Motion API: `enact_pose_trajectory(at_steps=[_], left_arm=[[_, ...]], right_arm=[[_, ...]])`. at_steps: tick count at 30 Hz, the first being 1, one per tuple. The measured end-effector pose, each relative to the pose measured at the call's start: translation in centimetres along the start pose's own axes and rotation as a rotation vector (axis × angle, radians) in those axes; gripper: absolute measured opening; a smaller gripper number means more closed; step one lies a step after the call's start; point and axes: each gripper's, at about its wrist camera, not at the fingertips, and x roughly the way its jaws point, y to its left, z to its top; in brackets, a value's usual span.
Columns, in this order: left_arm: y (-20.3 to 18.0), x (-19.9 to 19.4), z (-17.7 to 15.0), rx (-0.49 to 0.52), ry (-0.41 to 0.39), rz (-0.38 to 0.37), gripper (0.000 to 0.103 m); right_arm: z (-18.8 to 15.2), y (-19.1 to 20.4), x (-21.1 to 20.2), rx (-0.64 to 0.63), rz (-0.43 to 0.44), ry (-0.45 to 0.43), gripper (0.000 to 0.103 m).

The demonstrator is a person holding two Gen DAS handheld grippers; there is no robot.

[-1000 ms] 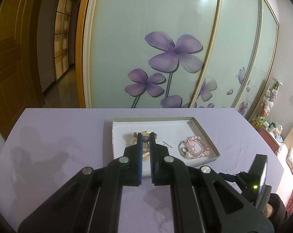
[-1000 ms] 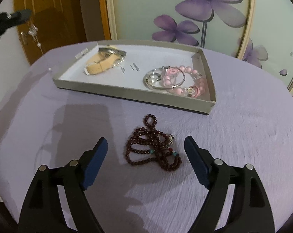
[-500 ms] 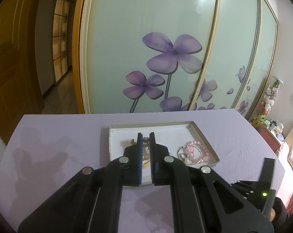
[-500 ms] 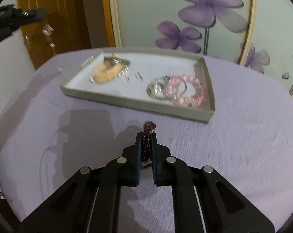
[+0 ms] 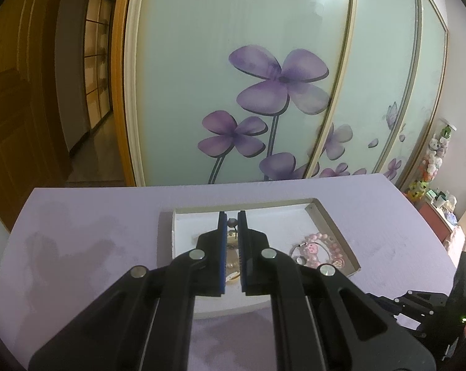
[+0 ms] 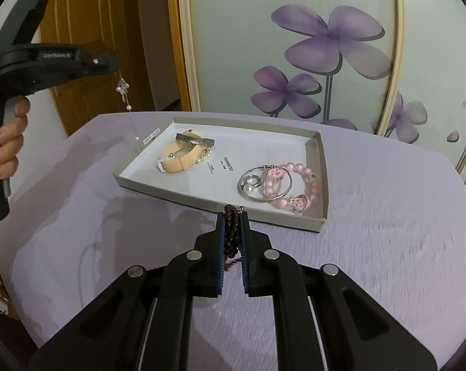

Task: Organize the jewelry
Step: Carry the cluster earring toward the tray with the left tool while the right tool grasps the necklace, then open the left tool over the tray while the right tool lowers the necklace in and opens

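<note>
Here the right gripper [image 6: 232, 216] is clamped on a dark red bead necklace [image 6: 231, 232], which sits between its fingers above the purple tablecloth [image 6: 387, 247], just short of the near wall of the cardboard tray [image 6: 220, 207]. The left gripper [image 5: 232, 216] is closed on a thin pearl chain [image 6: 123, 88] that dangles over the tray's far left corner. The step in hand looks like carrying both pieces to the tray. Next, each needs to be brought over a bare white patch, clear of the pink bracelet [image 6: 307, 191] and the beige strap [image 6: 178, 157], before the fingers part.
</note>
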Motion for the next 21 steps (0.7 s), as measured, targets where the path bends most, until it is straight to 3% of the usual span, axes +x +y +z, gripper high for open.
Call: enact_pose_trajectory(at_steps=[21], left_arm=[[-0.7,4.6,-0.6,0.018,0.064,-0.016,0.007]], right_arm=[[0.0,0.2,1.2,0.01,0.025,0.012,0.009]])
